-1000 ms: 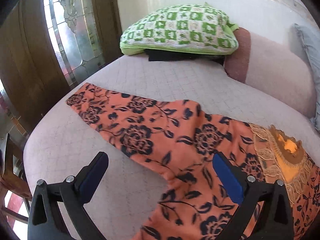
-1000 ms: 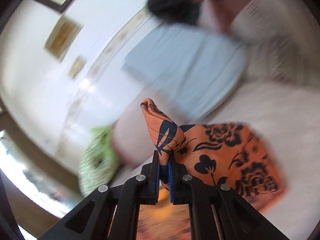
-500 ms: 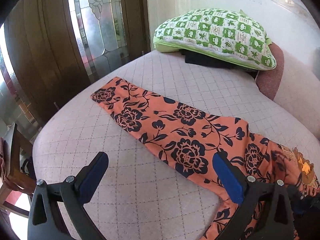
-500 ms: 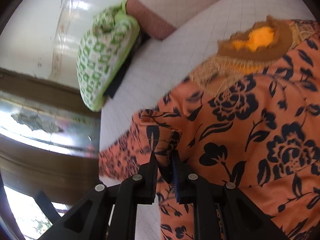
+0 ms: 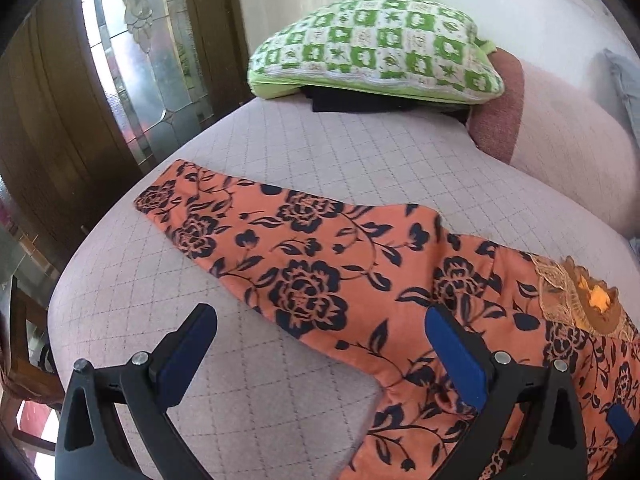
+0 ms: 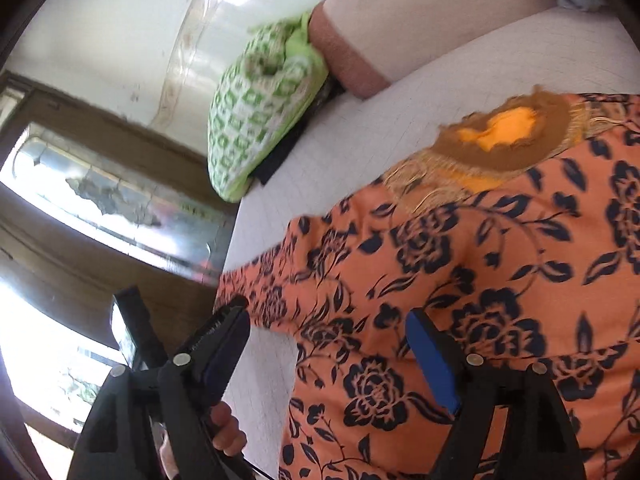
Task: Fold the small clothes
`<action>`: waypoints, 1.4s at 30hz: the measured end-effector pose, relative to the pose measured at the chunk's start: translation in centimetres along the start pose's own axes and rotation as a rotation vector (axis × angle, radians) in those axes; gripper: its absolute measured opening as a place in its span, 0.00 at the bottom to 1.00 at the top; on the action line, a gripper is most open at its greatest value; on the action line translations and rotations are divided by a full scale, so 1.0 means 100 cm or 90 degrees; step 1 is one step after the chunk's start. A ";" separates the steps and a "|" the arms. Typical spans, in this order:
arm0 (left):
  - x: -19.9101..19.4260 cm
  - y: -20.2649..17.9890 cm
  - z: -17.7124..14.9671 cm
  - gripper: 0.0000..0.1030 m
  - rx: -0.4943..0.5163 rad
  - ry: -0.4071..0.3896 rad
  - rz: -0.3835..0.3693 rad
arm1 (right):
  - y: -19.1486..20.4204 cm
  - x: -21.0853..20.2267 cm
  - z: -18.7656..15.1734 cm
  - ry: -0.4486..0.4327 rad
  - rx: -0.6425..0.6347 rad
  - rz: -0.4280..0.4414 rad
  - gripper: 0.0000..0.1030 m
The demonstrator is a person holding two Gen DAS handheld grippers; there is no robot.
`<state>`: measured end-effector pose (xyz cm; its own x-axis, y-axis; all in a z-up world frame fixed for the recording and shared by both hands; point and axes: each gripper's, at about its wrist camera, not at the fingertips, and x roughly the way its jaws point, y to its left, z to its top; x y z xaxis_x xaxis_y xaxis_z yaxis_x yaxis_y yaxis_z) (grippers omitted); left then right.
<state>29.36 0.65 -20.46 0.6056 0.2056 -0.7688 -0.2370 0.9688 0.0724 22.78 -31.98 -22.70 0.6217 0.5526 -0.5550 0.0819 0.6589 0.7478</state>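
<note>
An orange garment with dark blue flowers (image 5: 320, 272) lies flat on the pale quilted bed (image 5: 320, 152), one sleeve stretched toward the far left and a gold embroidered neckline (image 5: 580, 300) at the right. My left gripper (image 5: 320, 344) is open and empty, hovering low over the sleeve's near edge. In the right wrist view the same garment (image 6: 480, 272) fills the right side. My right gripper (image 6: 328, 344) is open and empty just above the cloth near the sleeve's base. The left gripper's body (image 6: 136, 320) shows at the lower left there.
A green and white checked pillow (image 5: 376, 48) rests on dark folded cloth (image 5: 360, 102) at the bed's far end. A pink bolster (image 5: 560, 128) lies along the right. A wooden door with glass panes (image 5: 132, 60) stands at the left, past the bed's edge.
My right gripper was shut on a fold of the orange garment; it has opened and let go, and the cloth now lies flat. My left gripper stays open, its view shifted slightly.
</note>
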 end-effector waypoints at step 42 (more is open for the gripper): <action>0.145 0.206 0.040 0.98 -0.343 0.175 -0.306 | -0.068 0.002 0.005 -0.066 -0.136 -0.407 0.50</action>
<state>36.28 24.15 -27.53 0.5414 -0.3305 -0.7731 -0.3764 0.7270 -0.5743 22.74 -36.57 -27.74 0.5740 -0.0238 -0.8185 0.3093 0.9318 0.1898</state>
